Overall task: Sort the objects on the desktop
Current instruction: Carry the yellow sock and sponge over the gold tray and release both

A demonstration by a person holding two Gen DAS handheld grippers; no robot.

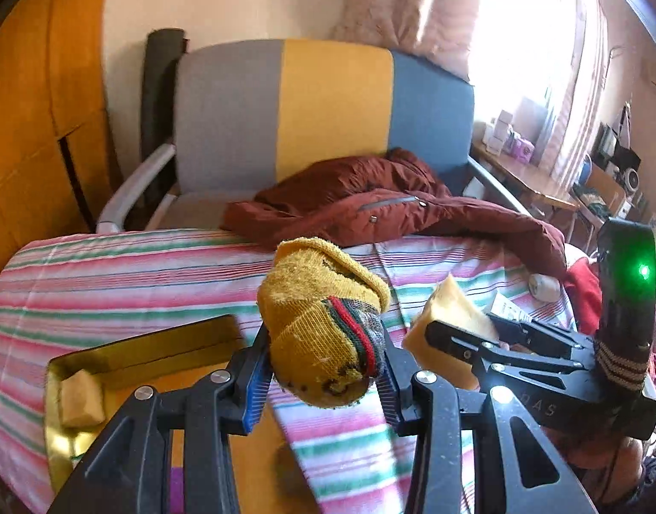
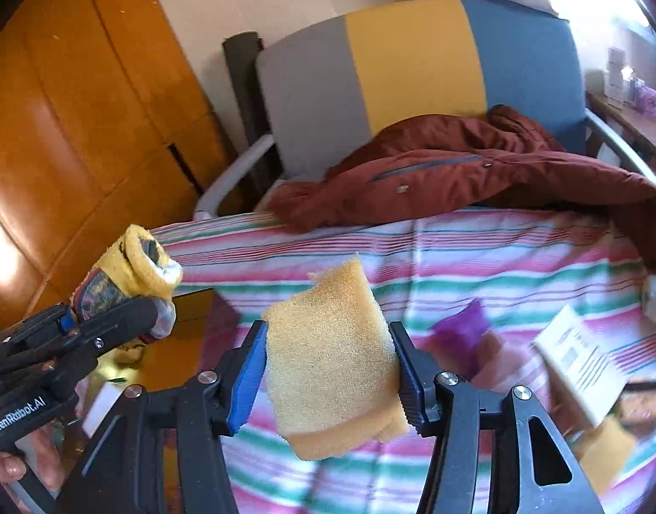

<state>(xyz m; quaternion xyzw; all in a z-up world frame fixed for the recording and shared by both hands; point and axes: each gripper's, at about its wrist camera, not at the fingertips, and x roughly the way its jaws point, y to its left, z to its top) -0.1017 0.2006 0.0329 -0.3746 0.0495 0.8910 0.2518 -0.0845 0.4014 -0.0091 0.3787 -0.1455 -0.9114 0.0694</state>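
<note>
Carrying: left gripper (image 1: 323, 368) jaws clamping sock (image 1: 323, 321), right gripper (image 2: 328, 375) jaws clamping sponge (image 2: 332, 364); next, probably dropping into tray (image 1: 126, 351), near left.

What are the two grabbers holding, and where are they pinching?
The left gripper pinches a rolled yellow sock near its striped cuff end. The right gripper pinches a yellow sponge by its two sides.

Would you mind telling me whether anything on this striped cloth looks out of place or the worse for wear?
Yes. A dark red jacket lies crumpled across the far edge of the striped cloth, spilling off the chair. The rolled yellow sock in the left claw looks worn and stained at its end.
</note>
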